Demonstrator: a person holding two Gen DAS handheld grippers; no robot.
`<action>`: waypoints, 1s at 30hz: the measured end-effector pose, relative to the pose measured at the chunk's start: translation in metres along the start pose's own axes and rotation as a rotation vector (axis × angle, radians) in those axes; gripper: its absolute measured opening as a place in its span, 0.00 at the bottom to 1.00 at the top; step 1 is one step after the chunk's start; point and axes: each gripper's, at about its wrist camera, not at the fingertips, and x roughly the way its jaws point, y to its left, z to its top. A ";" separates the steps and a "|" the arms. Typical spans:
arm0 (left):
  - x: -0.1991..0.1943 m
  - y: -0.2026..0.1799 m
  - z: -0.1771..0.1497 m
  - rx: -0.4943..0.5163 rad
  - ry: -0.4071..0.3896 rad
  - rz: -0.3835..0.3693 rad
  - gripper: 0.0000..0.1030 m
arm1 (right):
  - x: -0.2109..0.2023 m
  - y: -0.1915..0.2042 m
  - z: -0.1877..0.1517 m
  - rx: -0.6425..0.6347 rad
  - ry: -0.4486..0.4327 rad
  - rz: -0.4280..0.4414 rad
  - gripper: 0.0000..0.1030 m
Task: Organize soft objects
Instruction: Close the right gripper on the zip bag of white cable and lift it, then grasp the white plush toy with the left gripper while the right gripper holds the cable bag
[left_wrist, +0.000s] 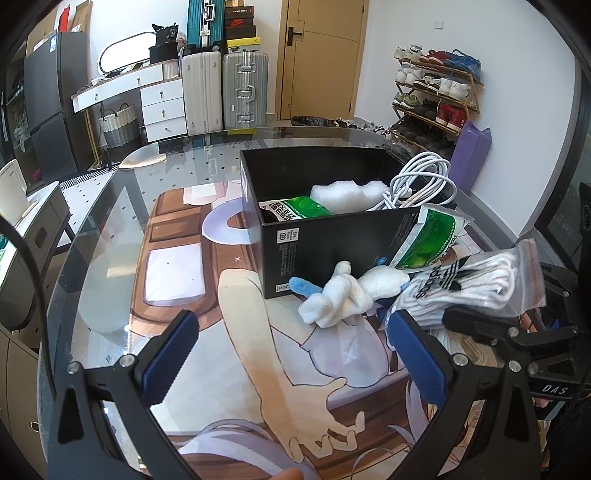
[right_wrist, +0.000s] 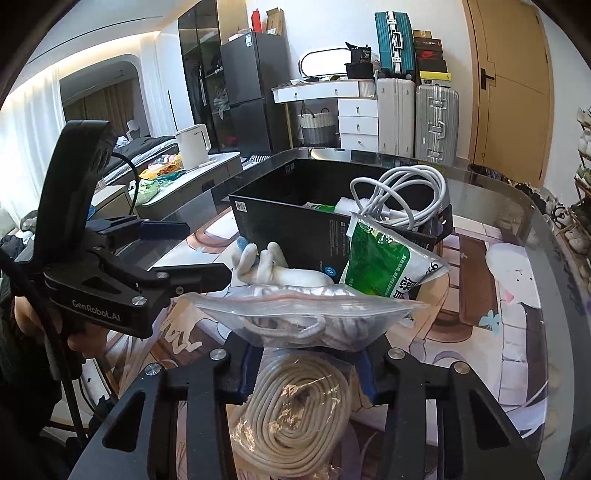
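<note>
Coiled beige cord (right_wrist: 295, 402) on worktop at 6 o'clock | right gripper (right_wrist: 308, 354) jaws pinching zip bag of socks (right_wrist: 306, 314), long axis 9-to-3 | black box (right_wrist: 295, 225) at 12 o'clock | left gripper (left_wrist: 291, 354) jaws spread, empty, farther

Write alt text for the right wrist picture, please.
The right gripper is shut on a clear zip bag of white socks before a black box on a glass table; the left gripper is open.
</note>
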 end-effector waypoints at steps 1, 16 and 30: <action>0.000 0.000 0.000 -0.001 0.001 -0.002 1.00 | -0.003 0.000 0.000 0.005 -0.009 0.000 0.42; 0.026 -0.009 -0.003 -0.035 0.083 0.000 1.00 | -0.039 -0.012 0.003 0.020 -0.086 -0.031 0.42; 0.038 -0.020 -0.003 -0.027 0.099 0.009 0.75 | -0.039 -0.010 0.002 0.019 -0.077 -0.029 0.42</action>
